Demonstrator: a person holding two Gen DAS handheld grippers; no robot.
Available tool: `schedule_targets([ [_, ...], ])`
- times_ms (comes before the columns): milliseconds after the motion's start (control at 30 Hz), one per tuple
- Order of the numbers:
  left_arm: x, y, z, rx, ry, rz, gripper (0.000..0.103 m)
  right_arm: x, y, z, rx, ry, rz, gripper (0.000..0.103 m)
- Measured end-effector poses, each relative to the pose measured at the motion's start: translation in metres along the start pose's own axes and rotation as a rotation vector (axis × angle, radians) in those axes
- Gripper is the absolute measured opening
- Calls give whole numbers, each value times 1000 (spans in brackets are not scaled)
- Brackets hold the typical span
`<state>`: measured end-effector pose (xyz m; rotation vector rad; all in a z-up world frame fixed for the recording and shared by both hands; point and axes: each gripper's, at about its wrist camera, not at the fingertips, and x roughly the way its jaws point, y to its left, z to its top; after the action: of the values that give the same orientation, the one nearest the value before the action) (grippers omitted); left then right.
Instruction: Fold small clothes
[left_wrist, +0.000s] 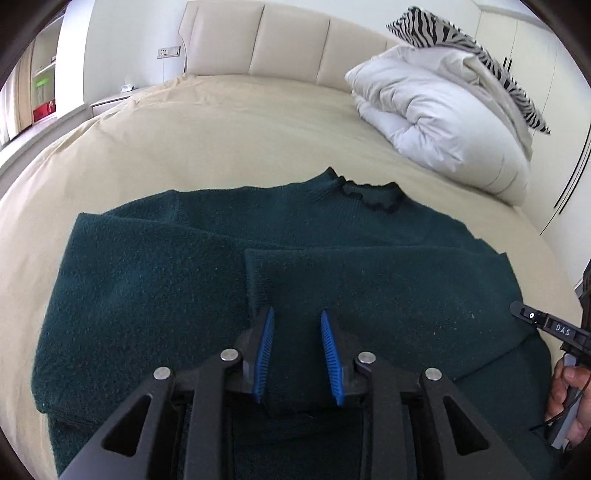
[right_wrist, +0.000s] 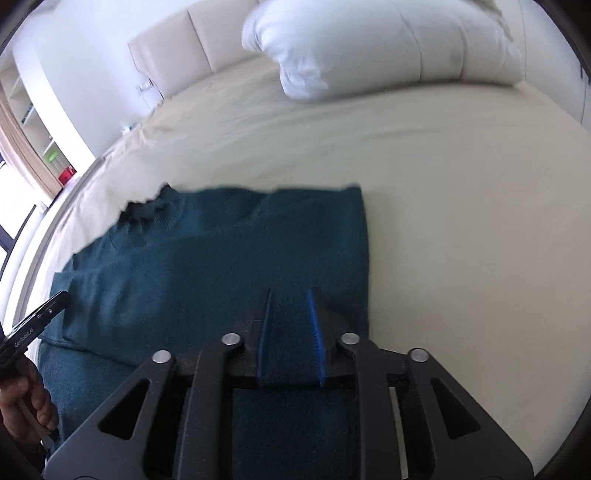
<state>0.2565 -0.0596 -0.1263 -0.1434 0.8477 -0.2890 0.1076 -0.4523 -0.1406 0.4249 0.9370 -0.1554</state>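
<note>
The green sweater (left_wrist: 207, 280) lies flat on the bed (left_wrist: 221, 122), sleeves folded in across the body to narrow it. Both the left gripper (left_wrist: 297, 314) and the right gripper (right_wrist: 290, 295) hover over its near hem, jaws slightly apart and gripping nothing, probably placed to lift the hem toward the collar (left_wrist: 365, 192).

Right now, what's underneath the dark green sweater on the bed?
The green sweater lies flat on the beige bedsheet, which shows all around it. A sleeve is folded across its front. Anything between sweater and sheet is covered, so I can't tell.
</note>
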Motion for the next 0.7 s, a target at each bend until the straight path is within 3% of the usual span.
schedule_targets([
  [33,-4,3,1,-13,4,-15,29,-5,0,-4,-9,-50,15,24],
  [200,-55,24,-13,-82,-38,-43,40,-32,-4,-7,62,-45,14,25],
  [333,-116,51,-47,-114,-60,-6,48,-96,-2,-27,41,-161,36,30],
  [400,-148,64,-68,-131,-60,-1,54,-129,6,-48,5,-234,27,63],
  [467,-178,77,-89,-168,-68,14,58,-158,14,-70,-24,-315,29,76],
  [533,-201,87,-111,-207,-61,11,61,-180,23,-91,-51,-353,36,79],
  [633,-223,93,-144,-229,-17,-6,61,-207,26,-119,-42,-363,80,93],
  [700,-231,95,-164,-244,22,-30,61,-219,27,-134,-33,-356,100,95],
])
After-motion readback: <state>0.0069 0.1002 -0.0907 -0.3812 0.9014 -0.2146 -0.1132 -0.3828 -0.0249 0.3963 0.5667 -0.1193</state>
